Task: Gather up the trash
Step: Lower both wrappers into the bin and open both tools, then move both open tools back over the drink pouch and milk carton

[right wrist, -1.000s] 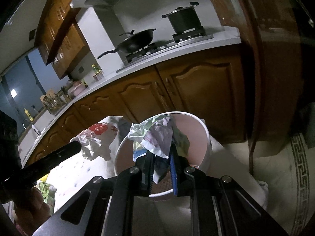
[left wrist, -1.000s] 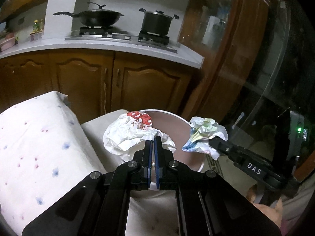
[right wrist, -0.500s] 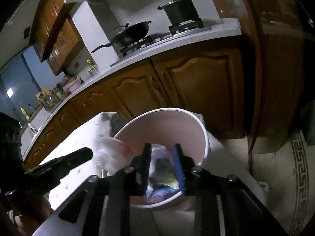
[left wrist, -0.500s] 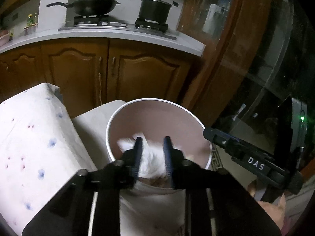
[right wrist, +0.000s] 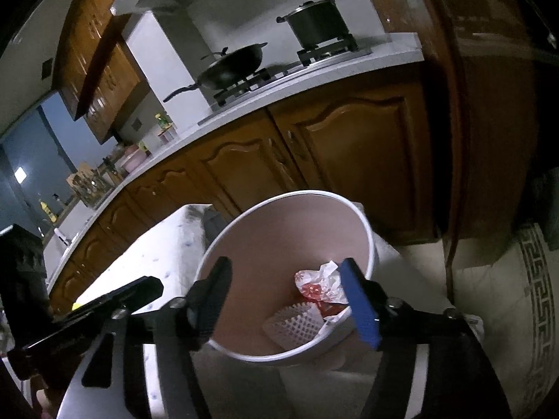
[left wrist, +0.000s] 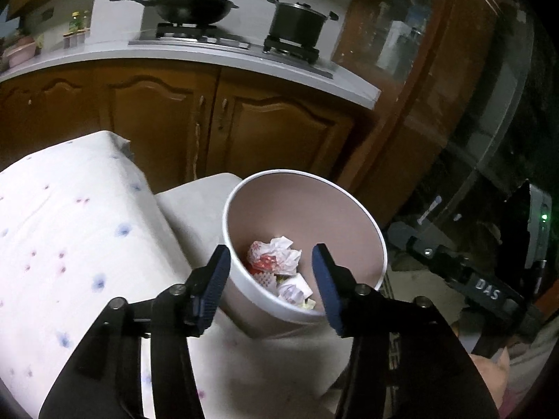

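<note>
Left gripper (left wrist: 270, 272): jaws opening, nothing between. Right gripper (right wrist: 284, 289): likewise opening, empty. Both poised over white bin (left wrist: 230, 209) (pinkish inside). Crumpled wrappers (left wrist: 274, 256) lay at bin bottom. Spotted cloth (left wrist: 70, 230) alongside; wooden cabinets (left wrist: 272, 136) beyond.

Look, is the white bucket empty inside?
No, the white bucket holds crumpled paper trash at its bottom, seen in the left wrist view.
</note>
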The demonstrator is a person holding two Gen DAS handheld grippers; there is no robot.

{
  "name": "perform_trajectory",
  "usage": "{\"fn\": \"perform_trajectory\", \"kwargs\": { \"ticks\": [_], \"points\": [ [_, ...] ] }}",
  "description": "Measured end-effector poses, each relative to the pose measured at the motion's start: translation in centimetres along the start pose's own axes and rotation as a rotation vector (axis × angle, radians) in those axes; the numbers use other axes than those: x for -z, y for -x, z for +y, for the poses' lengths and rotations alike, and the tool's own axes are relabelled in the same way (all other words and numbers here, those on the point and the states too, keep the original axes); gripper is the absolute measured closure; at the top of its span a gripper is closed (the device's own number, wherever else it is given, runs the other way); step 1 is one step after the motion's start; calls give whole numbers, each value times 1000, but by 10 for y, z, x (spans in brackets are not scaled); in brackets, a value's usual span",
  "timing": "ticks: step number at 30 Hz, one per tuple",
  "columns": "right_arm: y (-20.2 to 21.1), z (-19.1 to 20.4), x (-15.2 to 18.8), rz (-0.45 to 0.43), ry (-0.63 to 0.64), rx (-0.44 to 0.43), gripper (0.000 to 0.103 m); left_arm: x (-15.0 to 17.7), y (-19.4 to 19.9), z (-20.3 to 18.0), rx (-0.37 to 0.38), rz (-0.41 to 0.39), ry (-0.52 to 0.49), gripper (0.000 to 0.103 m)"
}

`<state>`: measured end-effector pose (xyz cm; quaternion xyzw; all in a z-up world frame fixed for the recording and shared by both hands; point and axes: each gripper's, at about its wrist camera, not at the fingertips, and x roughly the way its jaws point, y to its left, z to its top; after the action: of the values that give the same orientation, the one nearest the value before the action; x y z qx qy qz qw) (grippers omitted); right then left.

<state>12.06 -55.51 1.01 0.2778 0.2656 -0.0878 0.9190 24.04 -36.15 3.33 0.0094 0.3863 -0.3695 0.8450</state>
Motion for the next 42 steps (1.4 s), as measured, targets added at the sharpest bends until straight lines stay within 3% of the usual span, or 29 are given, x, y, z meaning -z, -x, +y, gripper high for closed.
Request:
{"fn": "perform_trajectory", "kwargs": {
  "ticks": [2, 11, 42],
  "points": [
    [3, 4, 1, -10, 1, -11, 18, 3, 9, 4, -6, -7, 8, 47],
    [18, 39, 12, -26, 31, -71, 12, 21, 63, 36, -49, -77, 90, 29],
    [15, 172, 88, 102, 181, -283, 10, 122, 230, 179, -268, -208, 352, 29]
  ]
}}
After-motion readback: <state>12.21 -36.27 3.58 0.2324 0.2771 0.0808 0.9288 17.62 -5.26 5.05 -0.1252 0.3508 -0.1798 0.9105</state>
